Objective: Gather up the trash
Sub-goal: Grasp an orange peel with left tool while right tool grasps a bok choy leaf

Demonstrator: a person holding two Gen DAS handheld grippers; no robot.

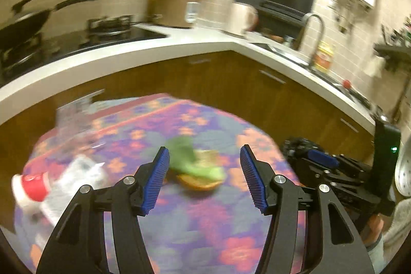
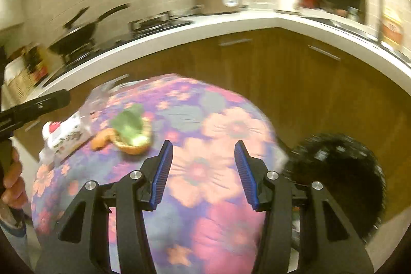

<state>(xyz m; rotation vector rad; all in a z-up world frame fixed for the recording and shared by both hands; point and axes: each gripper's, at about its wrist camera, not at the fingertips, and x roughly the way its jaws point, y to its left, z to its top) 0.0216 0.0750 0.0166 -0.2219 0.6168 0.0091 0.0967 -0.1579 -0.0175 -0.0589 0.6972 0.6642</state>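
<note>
A small table under a flowered cloth (image 1: 205,222) (image 2: 205,197) carries the trash. A green leaf scrap (image 1: 195,161) (image 2: 131,125) lies on an orange peel (image 1: 200,184) (image 2: 131,148). Left of it are a crushed plastic bottle with a red label (image 1: 51,184) (image 2: 64,132) and a clear plastic wrapper (image 1: 74,117) (image 2: 102,94). My left gripper (image 1: 204,147) hovers open just short of the leaf, nothing between its pads. My right gripper (image 2: 203,143) hangs open over bare cloth, right of the peel. Both views are blurred.
A black trash bag (image 1: 295,145) (image 2: 334,171) sits beside the table on the right. Behind runs a white L-shaped counter (image 1: 179,48) (image 2: 231,19) over wooden cabinets, with a stove and pans, a rice cooker (image 1: 174,7) and a sink tap (image 1: 313,30). A hand (image 2: 12,184) shows at the left edge.
</note>
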